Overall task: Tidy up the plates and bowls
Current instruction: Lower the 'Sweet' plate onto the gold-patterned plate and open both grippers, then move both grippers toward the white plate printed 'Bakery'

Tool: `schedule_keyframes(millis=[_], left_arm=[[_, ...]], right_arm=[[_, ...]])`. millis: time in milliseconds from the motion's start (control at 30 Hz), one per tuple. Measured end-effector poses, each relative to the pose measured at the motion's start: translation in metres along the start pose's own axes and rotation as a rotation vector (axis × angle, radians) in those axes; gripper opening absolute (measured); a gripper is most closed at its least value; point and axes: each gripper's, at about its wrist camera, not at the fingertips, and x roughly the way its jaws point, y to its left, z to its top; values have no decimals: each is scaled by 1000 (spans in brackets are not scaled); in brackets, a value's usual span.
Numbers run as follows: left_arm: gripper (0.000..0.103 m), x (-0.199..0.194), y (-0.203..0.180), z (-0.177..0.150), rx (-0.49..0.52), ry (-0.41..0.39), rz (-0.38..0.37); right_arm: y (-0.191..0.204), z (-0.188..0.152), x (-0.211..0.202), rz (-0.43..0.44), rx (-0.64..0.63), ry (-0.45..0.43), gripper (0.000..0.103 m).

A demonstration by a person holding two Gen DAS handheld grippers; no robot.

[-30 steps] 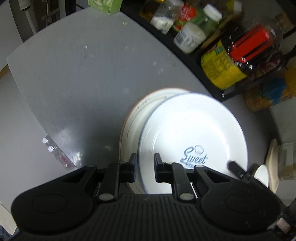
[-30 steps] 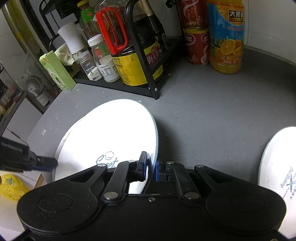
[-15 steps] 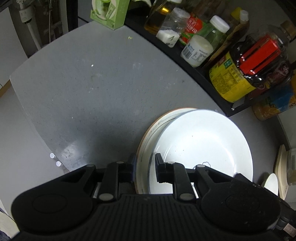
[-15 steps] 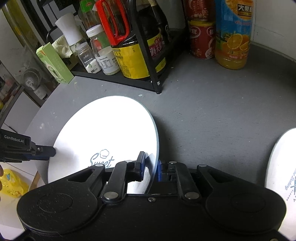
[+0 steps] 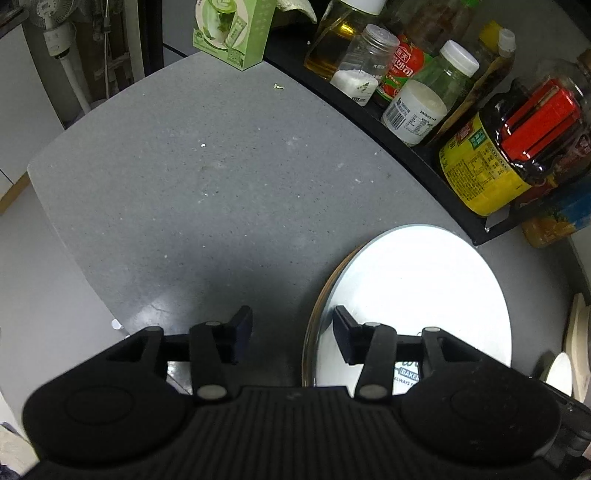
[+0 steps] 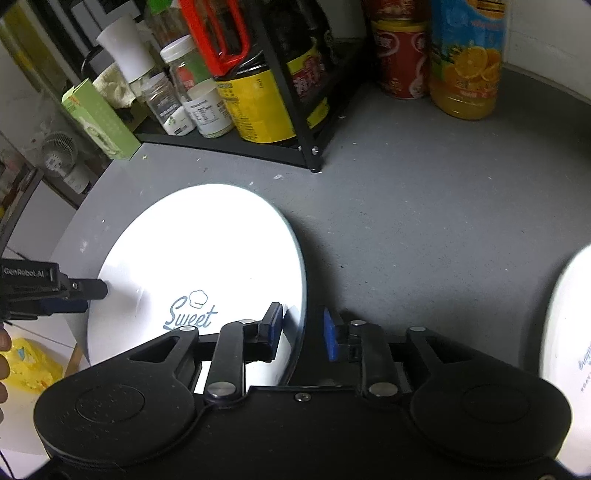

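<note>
Both my grippers stood spread apart at the stacked plates on the grey counter.

From my left wrist, my left gripper (image 5: 291,334) had its jaws wide apart, holding nothing; its right finger lay over the white plate (image 5: 424,291) at 4 o'clock, which sat on a brown-rimmed plate (image 5: 314,317) whose edge showed along its left side. "BAKE" and "ALWAYS" showed in part on the white plate. A green box (image 5: 232,33) stood at 12 o'clock, and a yellow-labelled bottle (image 5: 480,166) in the black rack (image 5: 406,147) at 2 o'clock. From my right wrist, my right gripper (image 6: 301,332) straddled the white plate's (image 6: 199,258) rim, jaws apart, not clamped. "Sweet" read on the plate. At 9 o'clock my left gripper's (image 6: 88,290) body read "GenRobot.AI". An orange juice bottle (image 6: 465,62) stood at 1 o'clock; another white dish (image 6: 569,332) at 3 o'clock.
</note>
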Motion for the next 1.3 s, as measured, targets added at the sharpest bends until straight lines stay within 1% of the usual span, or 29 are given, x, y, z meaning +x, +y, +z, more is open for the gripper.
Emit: schedule_keyframes(millis=[100,167,200,233,267,300,367,433,500,533,567,600,633,700,800,1033,1167,1300], left_arm=[[47,-3,-7,2,27,7,36],[47,-6,-15,2,49,18,19],[47,-8,-20,2,66,23,0],[48,-9,-24,1,81,23,-11],[51,-12,-30,0,99,19,-11],[54,-14,-36,-2,114,14,-5],[58,-18,-48,-6,146,-1,-1],[63,-23,-58,-11,177,-13,-10],[73,-26,-67,-16,193,-13,-21],[77,-27,-71,-19,199,-7,-29],[83,-28,-76,-23,203,0,-41],[86,-29,-79,-24,204,3,-49],[86,-32,-86,-26,213,1,-53],[89,-36,-97,-31,241,-12,-62],[90,-39,-117,-38,283,-8,-77],[90,-42,-160,-47,359,7,-125],[90,-41,-183,-48,388,15,-133],[90,-40,-205,-51,432,21,-168]], right_arm=[[-3,3,-11,10,10,-7,26],[-6,5,-18,13,19,-7,28],[-8,6,-22,17,29,-10,33],[-11,6,-27,19,40,-19,42],[-13,6,-32,19,48,-27,46],[-14,6,-36,17,54,-35,53],[-17,5,-47,16,63,-55,60],[-21,3,-57,11,73,-68,73],[-24,2,-66,0,78,-78,78],[-26,1,-71,-5,79,-82,83],[-28,1,-75,-10,82,-86,86],[-31,-1,-80,-15,88,-92,92],[-34,-2,-85,-21,97,-99,97],[-41,-4,-94,-27,116,-112,100],[-52,-8,-107,-37,141,-132,103],[-77,-17,-131,-72,187,-160,103],[-93,-20,-143,-72,235,-181,103],[-106,-22,-150,-96,262,-194,103]])
